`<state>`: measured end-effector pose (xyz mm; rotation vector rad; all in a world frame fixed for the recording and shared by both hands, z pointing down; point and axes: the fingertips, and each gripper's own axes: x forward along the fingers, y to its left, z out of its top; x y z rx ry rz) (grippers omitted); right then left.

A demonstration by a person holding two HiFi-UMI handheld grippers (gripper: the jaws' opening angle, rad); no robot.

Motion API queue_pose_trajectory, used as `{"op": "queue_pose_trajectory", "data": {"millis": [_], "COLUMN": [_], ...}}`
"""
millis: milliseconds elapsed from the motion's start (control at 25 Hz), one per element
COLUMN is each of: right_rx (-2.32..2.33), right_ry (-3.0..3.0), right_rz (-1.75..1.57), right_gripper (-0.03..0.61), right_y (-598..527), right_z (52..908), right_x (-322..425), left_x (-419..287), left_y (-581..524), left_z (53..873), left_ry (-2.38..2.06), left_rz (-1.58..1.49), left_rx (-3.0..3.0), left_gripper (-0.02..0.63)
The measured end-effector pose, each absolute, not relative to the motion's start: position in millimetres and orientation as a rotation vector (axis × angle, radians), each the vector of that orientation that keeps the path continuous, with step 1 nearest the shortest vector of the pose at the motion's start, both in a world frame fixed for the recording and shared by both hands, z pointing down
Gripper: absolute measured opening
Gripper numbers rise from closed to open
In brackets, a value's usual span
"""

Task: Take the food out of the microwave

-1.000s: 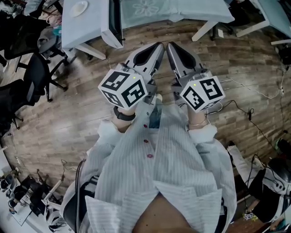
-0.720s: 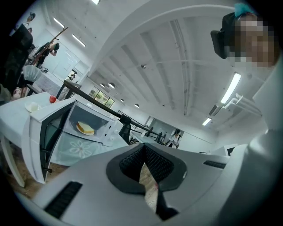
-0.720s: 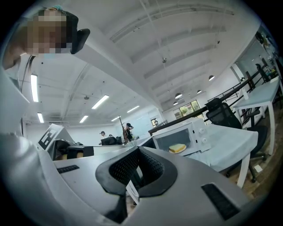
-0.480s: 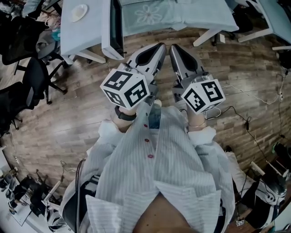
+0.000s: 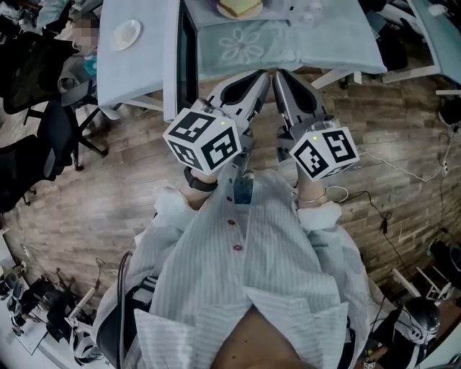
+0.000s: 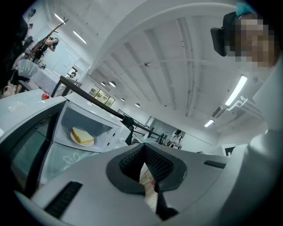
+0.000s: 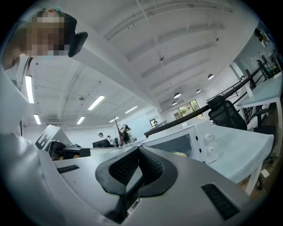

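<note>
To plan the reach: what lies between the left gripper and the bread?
Only the flower-patterned tablecloth; the head view shows nothing else before the bread.

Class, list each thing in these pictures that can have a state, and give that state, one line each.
microwave door: open, swung out to the left.
microwave: food inside it.
food: on a plate inside the microwave, not yet taken out.
left gripper: shut, holding nothing.
right gripper: shut, holding nothing.
</note>
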<state>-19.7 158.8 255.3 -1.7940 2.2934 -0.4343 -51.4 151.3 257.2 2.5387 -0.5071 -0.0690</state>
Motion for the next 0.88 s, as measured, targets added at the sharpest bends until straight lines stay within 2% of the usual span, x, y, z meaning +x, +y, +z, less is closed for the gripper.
{"op": "queue_pose_trajectory", "data": {"millis": [880], "right_rx": [-1.712], "right_ry": [2.329], "right_rz": [-0.541], "right_gripper": [0.032], "right_y": [91], "right_z": [265], "right_x": [20], "left_x": [-24], "left_y": [83], "left_z": [257], "left_ry": [-0.675], "left_rz": [-0.115], "left_rx": [2.501], "left_gripper": [0.008]}}
